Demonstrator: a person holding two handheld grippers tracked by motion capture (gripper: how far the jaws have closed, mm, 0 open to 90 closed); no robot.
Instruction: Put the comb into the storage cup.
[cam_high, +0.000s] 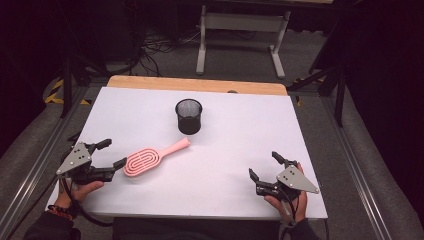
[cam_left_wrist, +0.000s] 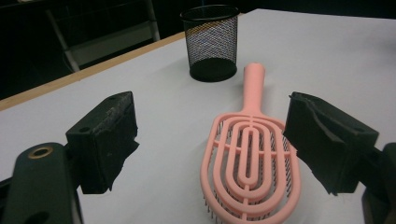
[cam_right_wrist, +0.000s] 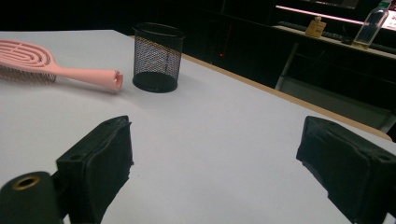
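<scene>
hairbrush (cam_left_wrist: 251, 170) | likely light, stiff plastic, smooth | grab slim handle or head edges | left gripper (cam_high: 109, 153) wide open, empty, jaws flanking head | right gripper (cam_high: 263, 166) wide open, empty

My white table (cam_high: 225, 165) is evenly lit from above while the room around it sinks into near black. Shadows under the pink brush (cam_high: 150, 159) and mesh cup (cam_high: 188, 116) stay soft and short. My gripper views look slightly grainy, with the near jaws blurred.
</scene>
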